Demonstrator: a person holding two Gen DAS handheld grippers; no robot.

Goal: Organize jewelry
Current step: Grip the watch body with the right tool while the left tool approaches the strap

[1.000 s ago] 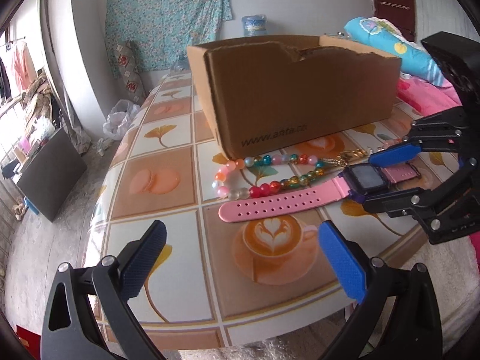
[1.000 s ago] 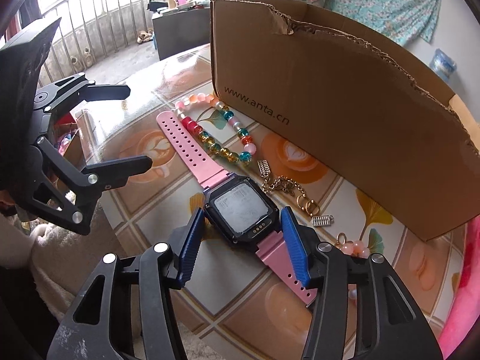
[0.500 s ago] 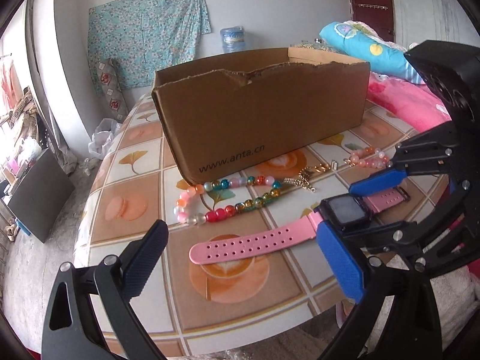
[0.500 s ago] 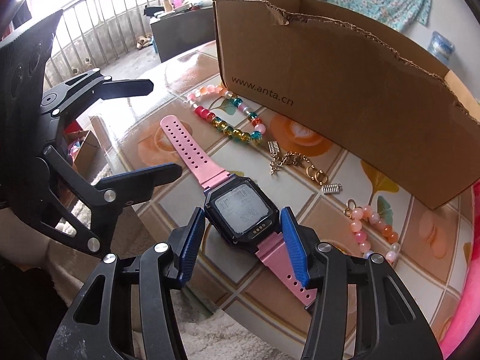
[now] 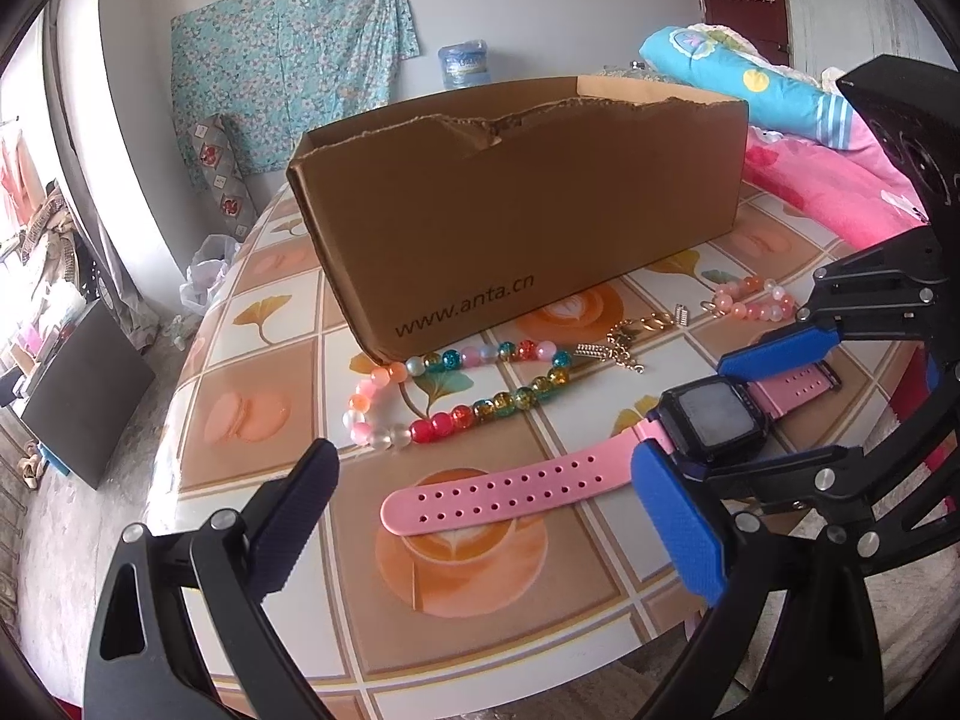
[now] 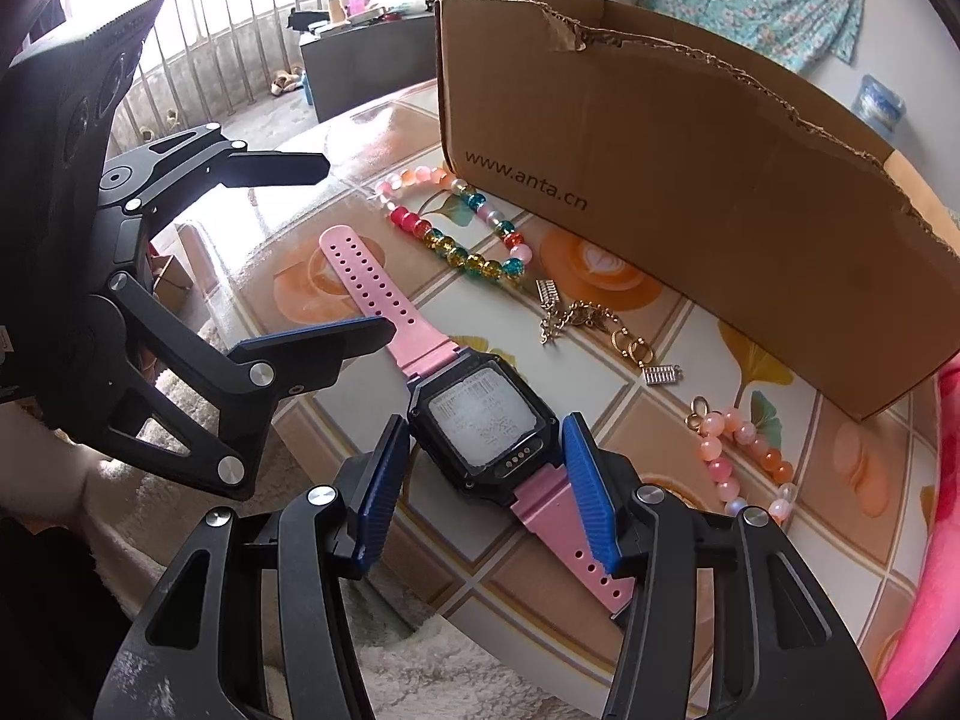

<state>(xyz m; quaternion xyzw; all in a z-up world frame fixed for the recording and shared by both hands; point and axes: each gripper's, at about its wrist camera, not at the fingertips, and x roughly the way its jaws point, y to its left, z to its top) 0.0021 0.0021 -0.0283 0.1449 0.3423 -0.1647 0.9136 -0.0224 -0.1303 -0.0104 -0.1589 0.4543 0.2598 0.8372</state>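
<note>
A pink-strapped watch [image 6: 483, 426] with a black square face lies near the table's front edge. My right gripper [image 6: 487, 465] is shut on its case, one blue pad on each side. In the left wrist view the watch [image 5: 711, 417] sits at the right inside the right gripper [image 5: 720, 414], and its long strap reaches left onto the cloth. My left gripper [image 5: 483, 519] is open wide, with the strap's free end just ahead of its fingers. The right wrist view shows the left gripper [image 6: 360, 249] straddling the strap. Behind stands a torn cardboard box [image 5: 522, 216].
A multicoloured bead bracelet [image 5: 441, 427], a gold chain [image 5: 630, 336], a small silver charm [image 5: 681, 315] and a pink bead loop [image 5: 750, 303] lie along the box's front. The table [image 5: 252, 420] has a tile-print cloth and a rounded near edge. Pink bedding [image 5: 840, 204] lies at the right.
The watch, in the right gripper, has slid away from the bracelet and chain toward the table's front edge. The left gripper has closed in around the strap and stays open.
</note>
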